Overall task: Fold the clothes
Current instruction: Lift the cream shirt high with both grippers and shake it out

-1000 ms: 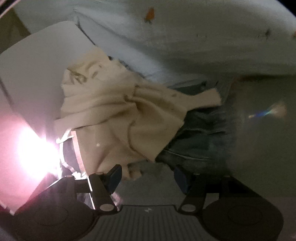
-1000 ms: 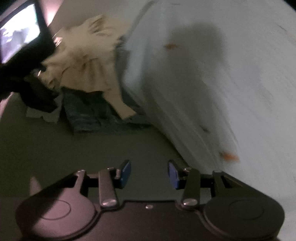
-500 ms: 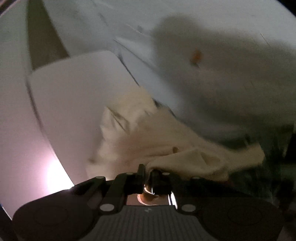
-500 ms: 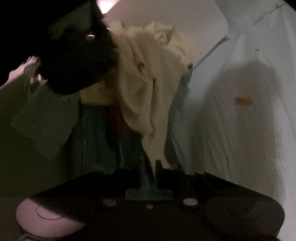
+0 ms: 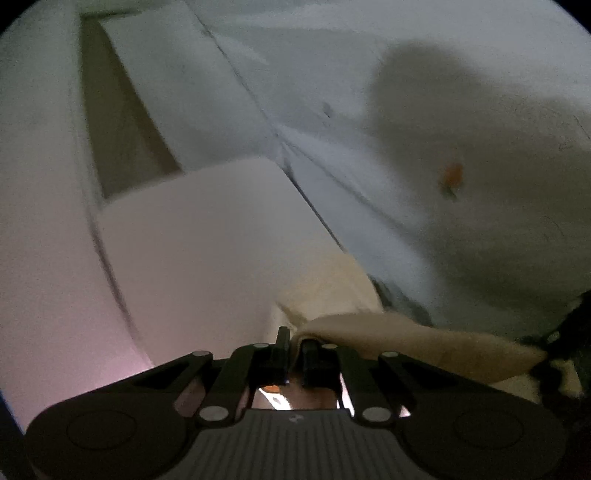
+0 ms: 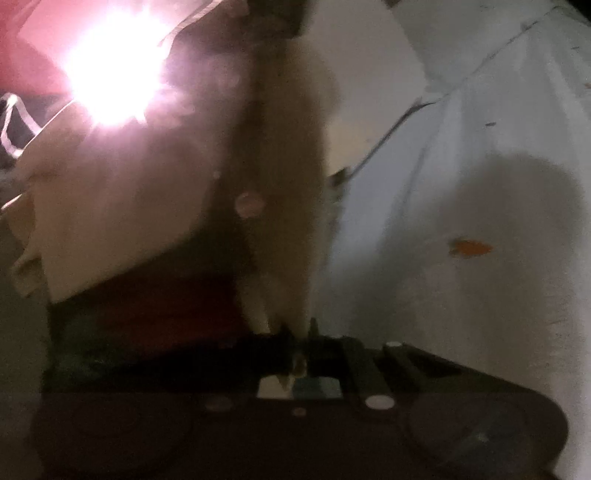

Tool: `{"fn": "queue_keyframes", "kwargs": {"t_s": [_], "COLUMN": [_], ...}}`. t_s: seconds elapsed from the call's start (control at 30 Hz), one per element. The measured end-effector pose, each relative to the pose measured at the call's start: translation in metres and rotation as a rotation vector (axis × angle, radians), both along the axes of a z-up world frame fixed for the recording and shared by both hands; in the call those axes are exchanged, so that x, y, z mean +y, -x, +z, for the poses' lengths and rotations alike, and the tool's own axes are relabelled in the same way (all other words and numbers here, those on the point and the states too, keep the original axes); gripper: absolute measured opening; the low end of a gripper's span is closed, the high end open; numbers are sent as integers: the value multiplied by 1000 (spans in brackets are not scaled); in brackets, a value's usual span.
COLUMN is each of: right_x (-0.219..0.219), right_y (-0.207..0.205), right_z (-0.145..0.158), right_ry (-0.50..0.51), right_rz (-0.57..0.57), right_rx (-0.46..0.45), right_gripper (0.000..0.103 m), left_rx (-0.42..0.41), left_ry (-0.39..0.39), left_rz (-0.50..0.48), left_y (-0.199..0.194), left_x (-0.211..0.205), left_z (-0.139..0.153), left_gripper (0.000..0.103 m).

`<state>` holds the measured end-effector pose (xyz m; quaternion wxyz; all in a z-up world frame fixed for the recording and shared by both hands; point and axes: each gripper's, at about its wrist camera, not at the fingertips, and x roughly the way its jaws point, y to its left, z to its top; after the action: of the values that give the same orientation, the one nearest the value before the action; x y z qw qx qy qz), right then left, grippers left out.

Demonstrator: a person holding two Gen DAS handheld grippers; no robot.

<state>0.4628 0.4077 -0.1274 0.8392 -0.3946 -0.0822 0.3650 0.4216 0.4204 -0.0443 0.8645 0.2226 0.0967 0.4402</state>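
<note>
A cream garment point(image 5: 406, 339) is stretched between both grippers. My left gripper point(image 5: 294, 345) is shut on one edge of it; the cloth runs off to the right toward the other gripper's dark body point(image 5: 565, 343). In the right wrist view my right gripper point(image 6: 297, 334) is shut on the same cream garment point(image 6: 288, 192), which rises as a taut band toward the left gripper at the top point(image 6: 275, 14). More cream cloth point(image 6: 122, 221) hangs to the left. The view is dim and blurred.
A pale blue bedsheet point(image 5: 461, 129) with a small orange mark point(image 5: 452, 175) lies on the right; it also shows in the right wrist view point(image 6: 461, 258). A white panel point(image 5: 207, 240) stands behind. A bright lamp glare point(image 6: 110, 70) washes out the upper left. Dark clothes point(image 6: 147, 314) lie below.
Both grippers were open a second ago, then closed on the cream garment. They have since lifted it up off the pile of jeans and stretched it between them.
</note>
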Motion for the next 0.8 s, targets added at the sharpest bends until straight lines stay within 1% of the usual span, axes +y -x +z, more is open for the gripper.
{"fn": "queue_keyframes", "kwargs": {"t_s": [0.1, 0.17, 0.23, 0.3, 0.37, 0.4, 0.47, 0.53, 0.6, 0.7, 0.8], "right_x": [-27, -48, -75, -104, -134, -153, -190, -227, -265, -326, -387], "right_y": [11, 25, 41, 60, 82, 98, 133, 172, 213, 275, 331], "right_z": [40, 75, 117, 160, 194, 211, 239, 263, 279, 297, 308], "right_ry": [-76, -144, -229, -306, -370, -404, -471, -537, -593, -644, -647], "right_rz": [-44, -74, -107, -146, -188, -211, -255, -291, -323, -375, -423], "right_rx": [-106, -194, -269, -351, -444, -497, -581, -654, -716, -796, -832], "right_gripper": [5, 5, 5, 5, 5, 5, 5, 5, 5, 5, 5], "left_rx": [-93, -171, -267, -369, -460, -508, -597, -683, -734, -776, -807], "left_ry": [-79, -140, -206, -261, -308, -326, -337, -339, -348, -371, -369], "left_rz": [4, -7, -28, -64, -98, -111, -133, -167, -206, -257, -316], "left_y": [8, 17, 30, 51, 72, 86, 115, 150, 183, 227, 271], "left_x": [-15, -32, -56, -85, -114, -132, -165, -203, -240, -293, -345], "left_z": [37, 65, 97, 129, 158, 173, 194, 212, 225, 235, 240], "left_gripper": [7, 6, 6, 6, 6, 6, 6, 6, 6, 6, 6]}}
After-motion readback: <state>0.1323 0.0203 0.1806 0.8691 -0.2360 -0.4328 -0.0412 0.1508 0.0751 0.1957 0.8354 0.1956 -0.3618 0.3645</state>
